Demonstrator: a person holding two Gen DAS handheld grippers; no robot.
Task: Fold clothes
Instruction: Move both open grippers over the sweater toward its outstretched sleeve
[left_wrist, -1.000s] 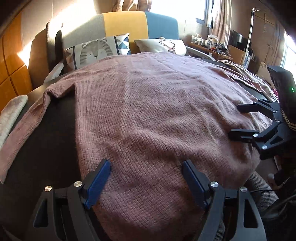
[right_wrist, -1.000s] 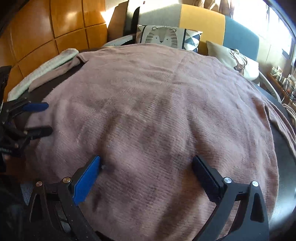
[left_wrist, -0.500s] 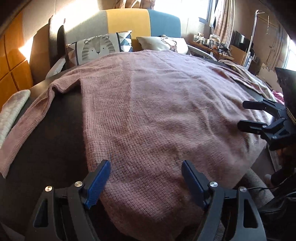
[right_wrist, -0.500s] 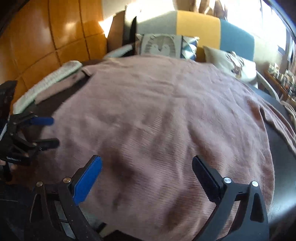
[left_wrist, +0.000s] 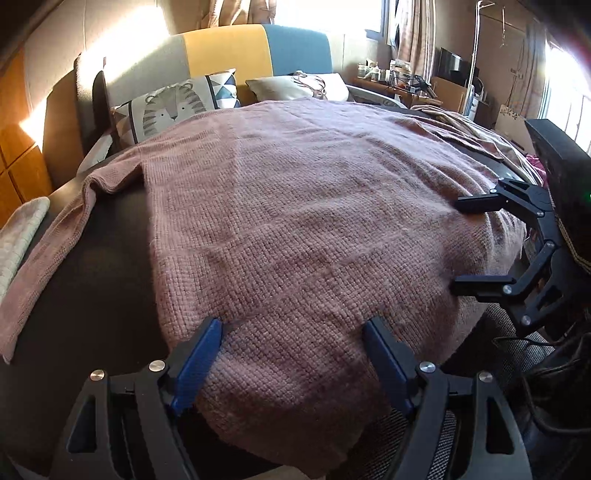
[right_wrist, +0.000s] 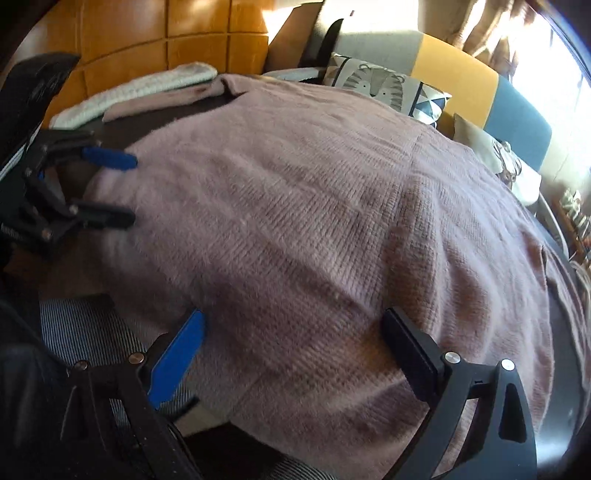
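Observation:
A dusty pink knitted sweater (left_wrist: 303, 221) (right_wrist: 314, 206) lies spread flat over a dark table (left_wrist: 92, 280), its hem hanging over the near edge. One sleeve (left_wrist: 48, 254) runs down the left side. My left gripper (left_wrist: 293, 336) hovers open over the hem near its left corner, nothing pinched. At the sweater's right side my right gripper (left_wrist: 460, 245) (right_wrist: 291, 328) stands open above the hem's right part. The left gripper (right_wrist: 127, 190) also shows at the left in the right wrist view, jaws apart.
A white knitted garment (left_wrist: 20, 236) (right_wrist: 140, 86) lies at the table's far left. Behind the table a sofa (left_wrist: 236, 48) holds a tiger cushion (left_wrist: 170, 107) and a pale cushion. A beige cloth (left_wrist: 465, 129) lies at the far right. Grey ribbed fabric (right_wrist: 85, 332) sits below the near edge.
Both grippers have drawn back toward the sweater's near hem. The right gripper has slid sideways and rolled. Both stay open.

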